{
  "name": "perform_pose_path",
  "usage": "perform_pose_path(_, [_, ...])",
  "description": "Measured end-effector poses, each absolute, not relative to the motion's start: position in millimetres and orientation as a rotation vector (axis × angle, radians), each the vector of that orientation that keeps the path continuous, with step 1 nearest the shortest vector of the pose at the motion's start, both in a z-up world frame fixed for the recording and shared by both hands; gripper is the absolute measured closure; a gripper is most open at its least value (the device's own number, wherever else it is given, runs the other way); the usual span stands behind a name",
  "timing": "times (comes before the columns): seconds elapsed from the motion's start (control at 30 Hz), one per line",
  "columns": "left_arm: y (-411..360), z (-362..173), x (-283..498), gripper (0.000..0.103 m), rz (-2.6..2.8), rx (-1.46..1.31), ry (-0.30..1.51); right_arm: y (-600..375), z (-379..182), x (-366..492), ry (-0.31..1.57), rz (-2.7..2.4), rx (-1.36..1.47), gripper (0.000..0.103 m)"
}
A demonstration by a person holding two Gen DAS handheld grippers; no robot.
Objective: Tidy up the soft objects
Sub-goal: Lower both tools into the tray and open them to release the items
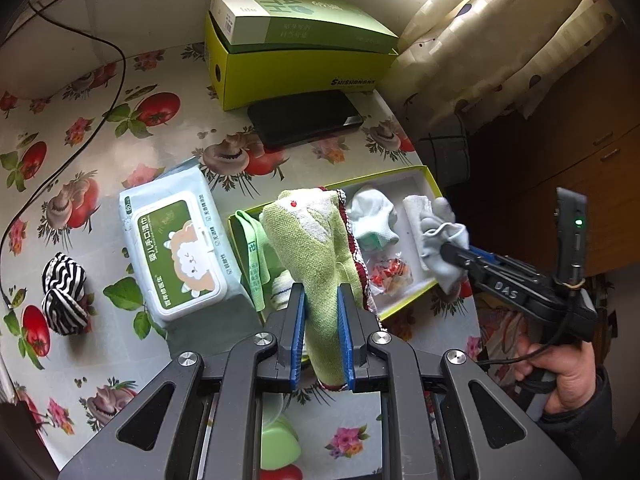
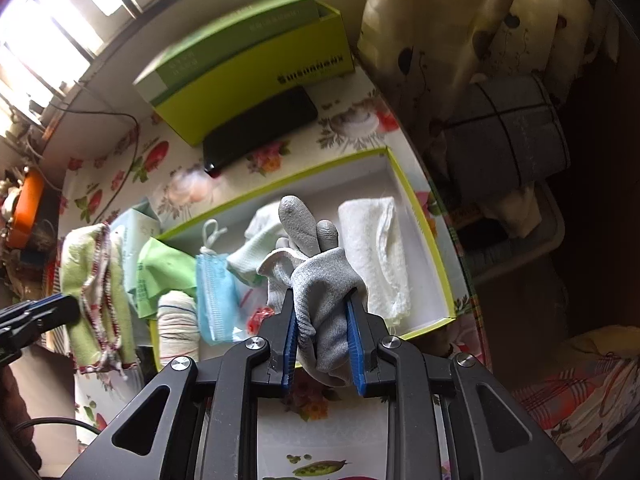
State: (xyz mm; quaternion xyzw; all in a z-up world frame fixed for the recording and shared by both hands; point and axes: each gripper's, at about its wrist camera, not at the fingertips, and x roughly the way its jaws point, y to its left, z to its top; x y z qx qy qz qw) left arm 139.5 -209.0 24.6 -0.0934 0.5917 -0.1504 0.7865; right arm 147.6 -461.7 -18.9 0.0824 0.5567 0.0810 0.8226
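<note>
My left gripper is shut on a folded green cloth with a red-and-white edge, held above the left part of the shallow green-rimmed box. The same cloth shows at the left of the right wrist view. My right gripper is shut on a grey work glove, hanging over the middle of the box. In the left wrist view that gripper and glove hover over the box's right end. Inside lie a white towel, a blue face mask, a white sock and a green cloth.
A wet-wipes pack lies left of the box, with a black-and-white striped item further left. A yellow-green carton and a black phone sit behind. A cable crosses the flowered tablecloth. The table edge and curtain are at right.
</note>
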Motion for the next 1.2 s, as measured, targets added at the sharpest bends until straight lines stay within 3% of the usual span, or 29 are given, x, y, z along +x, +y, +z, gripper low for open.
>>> perform_pose_path(0.4, [-218.8, 16.5, 145.8, 0.087, -0.336, -0.198, 1.299, -467.8, -34.0, 186.1, 1.183, 0.147, 0.112, 0.082])
perform_pose_path(1.2, [-240.4, 8.5, 161.3, 0.087, -0.381, -0.193, 1.321, -478.5, -47.0, 181.7, 1.187, 0.151, 0.134, 0.081])
